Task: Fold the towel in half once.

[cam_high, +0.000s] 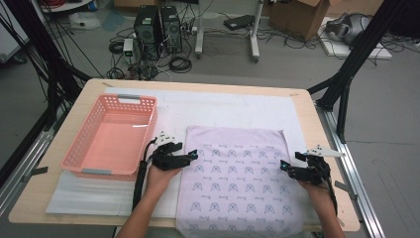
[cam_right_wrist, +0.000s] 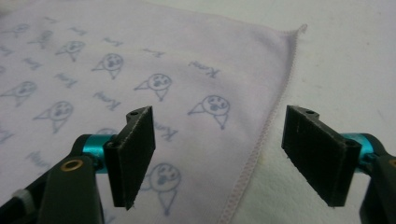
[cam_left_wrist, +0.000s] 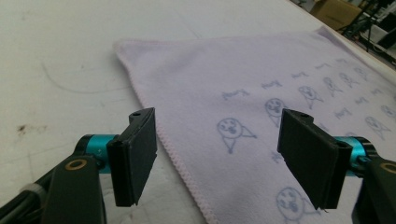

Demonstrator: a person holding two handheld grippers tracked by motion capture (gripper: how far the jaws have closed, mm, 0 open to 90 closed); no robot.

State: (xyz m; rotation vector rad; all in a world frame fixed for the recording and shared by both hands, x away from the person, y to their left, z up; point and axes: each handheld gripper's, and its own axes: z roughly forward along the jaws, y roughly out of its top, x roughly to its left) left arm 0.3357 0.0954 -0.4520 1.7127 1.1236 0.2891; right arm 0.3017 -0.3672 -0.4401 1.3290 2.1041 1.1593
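A pale lilac towel (cam_high: 237, 178) with small printed figures lies flat on the white mat, its near edge hanging over the table's front. My left gripper (cam_high: 194, 155) hovers at the towel's left edge, jaws wide apart. In the left gripper view the towel (cam_left_wrist: 261, 79) runs between the black pads (cam_left_wrist: 135, 158), its hemmed edge under the gap, nothing pinched. My right gripper (cam_high: 283, 165) stands at the towel's right edge, also open. In the right gripper view the towel (cam_right_wrist: 116, 79) and its stitched hem pass between the pads (cam_right_wrist: 133, 154) without contact.
A pink plastic basket (cam_high: 79, 148) with nothing in it sits on the table's left side. The white mat (cam_high: 223, 106) covers most of the wooden table (cam_high: 307, 114). Black frame posts flank the table; computers, cables and boxes lie on the floor beyond.
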